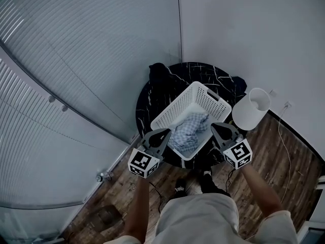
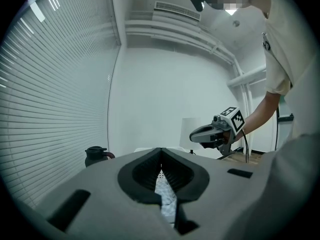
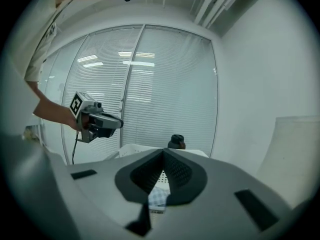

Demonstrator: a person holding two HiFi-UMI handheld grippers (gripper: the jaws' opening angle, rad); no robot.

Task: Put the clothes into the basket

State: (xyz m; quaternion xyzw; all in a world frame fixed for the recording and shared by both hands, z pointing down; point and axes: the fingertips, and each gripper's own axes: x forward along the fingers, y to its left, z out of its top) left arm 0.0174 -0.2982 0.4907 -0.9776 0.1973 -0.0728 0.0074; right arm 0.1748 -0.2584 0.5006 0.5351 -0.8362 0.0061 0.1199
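Since the cloth (image 1: 189, 130) already lies in the basket (image 1: 167, 117), left gripper (image 1: 164, 132) and right gripper (image 1: 215, 126) flank the basket's near end, equally close, jaws closed on nothing.

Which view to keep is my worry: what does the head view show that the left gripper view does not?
Head view only: the round black table, the wooden floor, the whole white basket, and the left claw seen from outside. Left gripper view only: the ceiling vent and the left claw's shut jaws close up. Both: the right claw, the checked cloth, the dark jug and the window blinds.
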